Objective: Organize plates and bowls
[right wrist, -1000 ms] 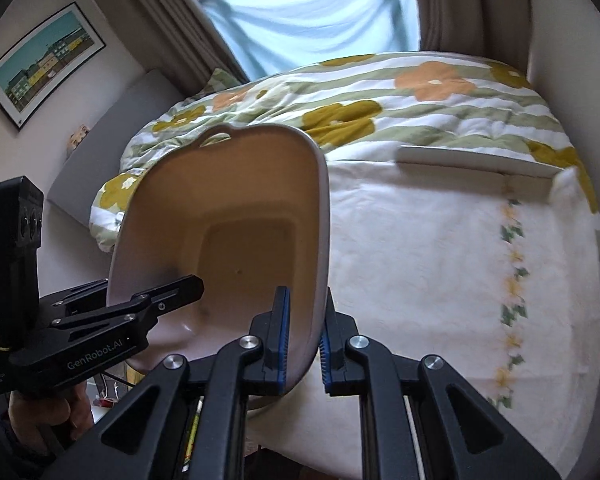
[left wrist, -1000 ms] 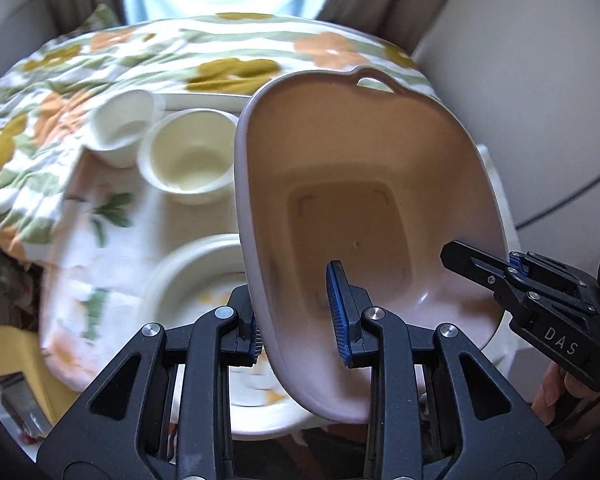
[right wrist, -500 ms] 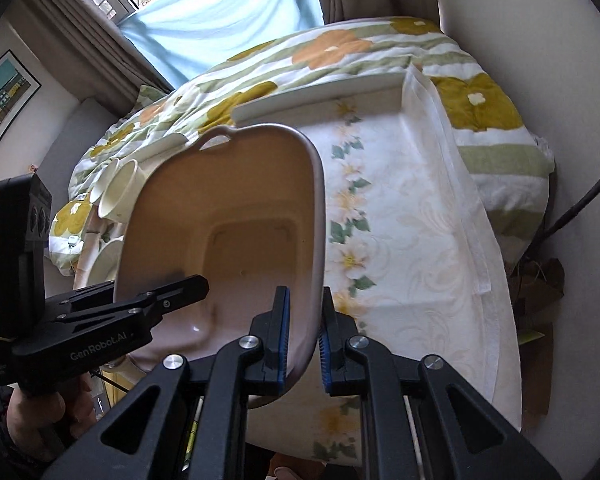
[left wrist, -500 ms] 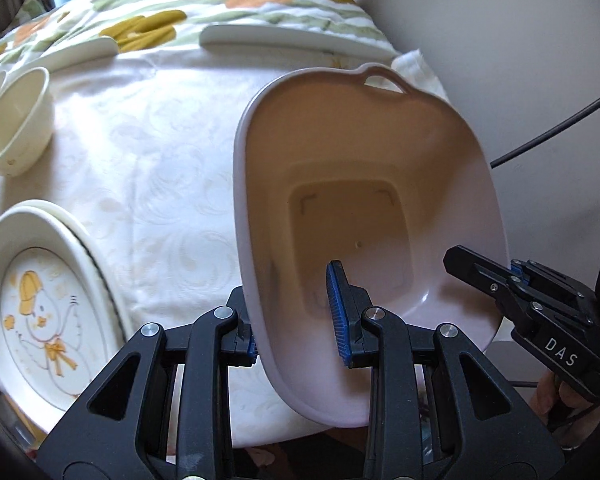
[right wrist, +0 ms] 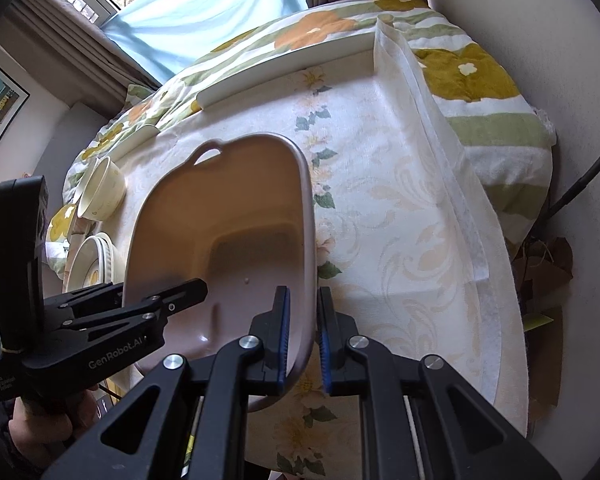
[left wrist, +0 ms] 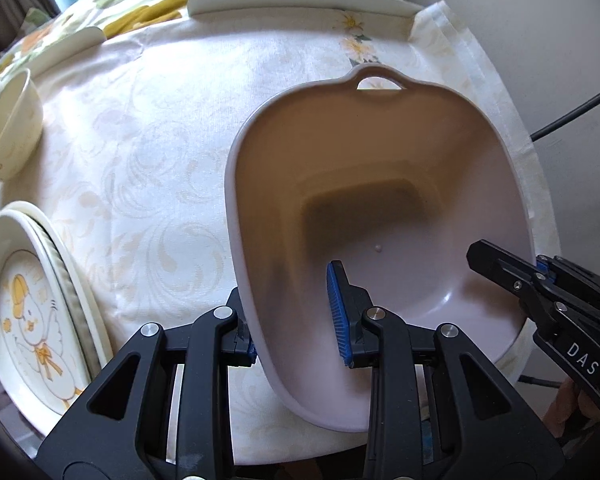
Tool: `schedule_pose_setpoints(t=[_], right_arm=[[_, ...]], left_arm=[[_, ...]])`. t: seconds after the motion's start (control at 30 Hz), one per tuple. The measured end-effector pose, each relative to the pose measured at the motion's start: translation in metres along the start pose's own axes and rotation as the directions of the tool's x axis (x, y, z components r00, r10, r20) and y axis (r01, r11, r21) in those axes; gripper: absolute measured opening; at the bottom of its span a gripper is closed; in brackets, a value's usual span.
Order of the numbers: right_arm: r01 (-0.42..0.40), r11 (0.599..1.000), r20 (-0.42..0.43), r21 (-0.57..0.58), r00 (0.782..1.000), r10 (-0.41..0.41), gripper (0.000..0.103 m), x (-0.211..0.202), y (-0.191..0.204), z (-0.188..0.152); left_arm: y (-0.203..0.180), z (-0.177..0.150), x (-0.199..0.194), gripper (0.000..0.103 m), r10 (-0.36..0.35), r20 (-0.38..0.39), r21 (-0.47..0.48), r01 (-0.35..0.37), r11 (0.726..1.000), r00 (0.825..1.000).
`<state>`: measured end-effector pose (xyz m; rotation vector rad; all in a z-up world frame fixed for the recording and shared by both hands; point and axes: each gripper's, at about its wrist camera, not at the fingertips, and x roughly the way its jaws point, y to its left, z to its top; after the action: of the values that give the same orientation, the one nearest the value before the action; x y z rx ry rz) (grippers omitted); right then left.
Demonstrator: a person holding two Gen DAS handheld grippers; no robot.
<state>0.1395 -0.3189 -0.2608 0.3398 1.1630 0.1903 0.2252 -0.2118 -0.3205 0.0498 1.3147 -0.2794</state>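
A pale pink plastic basin with a loop handle at its far end is empty and hangs low over the right part of the clothed table. Whether it touches the cloth I cannot tell. My left gripper is shut on its left rim, one pad inside and one outside. My right gripper is shut on the right rim of the basin. A stack of plates with a duck picture lies at the left, and a cream bowl sits behind it.
White boards line the table's far edge, with a flowered bedcover beyond. A wall and a black cable run close along the right side. A person's hand holds each gripper handle. The table edge drops off on the right.
Both grippers have carried the basin to the right and downward. The bowls and plates have slid to the left edge of the left wrist view, and the tablecloth now lies close under the basin.
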Motion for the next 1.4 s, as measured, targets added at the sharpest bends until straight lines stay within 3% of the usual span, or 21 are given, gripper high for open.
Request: schedule_pose_setpoints(t=[0.23,0.57,0.6,0.63,0.67,0.7,0.8,1.0,1.13,1.17,1.23,1.3,1.4], right_arm=[[-0.003,1.0,-0.004,0.019,1.0,0.003,0.012,0.001,-0.006,-0.004],[-0.001,0.999,-0.019,0.032,1.0,0.002,0.012,0.003,-0.008,-0.004],[-0.001,0.999,-0.021,0.036,1.0,0.002,0.012,0.003,-0.009,-0.004],[-0.002,0.999,-0.021,0.04,1.0,0.003,0.013,0.004,-0.009,-0.004],[-0.005,0.999,-0.018,0.043,1.0,0.006,0.02,0.003,-0.01,-0.004],[-0.009,0.999,-0.011,0.049,1.0,0.009,0.029,0.002,-0.01,-0.004],[-0.027,0.995,0.023,0.097,0.999,0.025,0.047,-0.004,-0.02,-0.004],[-0.022,0.994,0.061,0.106,0.998,0.016,0.048,-0.024,-0.021,-0.002],[-0.018,0.998,0.105,0.058,0.994,0.012,0.048,-0.053,-0.005,0.001],[-0.019,0.999,0.114,0.044,0.993,0.014,0.052,-0.059,-0.001,0.003],[-0.029,1.0,0.14,0.005,0.99,0.028,0.069,-0.073,0.011,0.006],[-0.04,0.998,0.182,-0.039,0.982,0.047,0.093,-0.088,0.026,0.01],[-0.047,0.992,0.246,-0.121,0.966,0.075,0.102,-0.106,0.053,0.016]], left_arm=[[0.0,0.003,0.007,0.025,-0.041,0.001,-0.03,0.041,0.999,0.999],[-0.009,-0.003,0.006,0.026,0.028,0.005,0.032,-0.028,0.999,1.0],[-0.009,-0.003,0.005,0.035,0.021,0.007,0.031,-0.021,0.999,1.0],[-0.008,-0.003,0.004,0.069,0.012,0.007,0.03,-0.013,0.999,1.0],[-0.008,-0.003,0.003,0.093,0.001,0.008,0.028,-0.001,1.0,1.0],[-0.007,-0.003,0.001,0.103,0.003,0.024,0.024,-0.004,1.0,1.0],[-0.002,-0.002,-0.004,0.103,-0.036,0.039,0.002,0.036,0.999,0.999],[-0.003,-0.005,-0.021,0.103,-0.025,0.062,0.007,0.025,1.0,0.998],[-0.001,-0.009,-0.059,0.103,-0.004,0.136,0.01,0.003,1.0,0.991],[0.0,-0.011,-0.072,0.103,0.006,0.163,0.008,-0.007,1.0,0.987],[0.006,-0.015,-0.1,0.103,0.026,0.223,-0.004,-0.025,1.0,0.975],[0.015,-0.021,-0.131,0.103,0.057,0.295,-0.027,-0.051,0.998,0.954],[0.032,-0.031,-0.175,0.103,0.094,0.408,-0.075,-0.07,0.995,0.908]])
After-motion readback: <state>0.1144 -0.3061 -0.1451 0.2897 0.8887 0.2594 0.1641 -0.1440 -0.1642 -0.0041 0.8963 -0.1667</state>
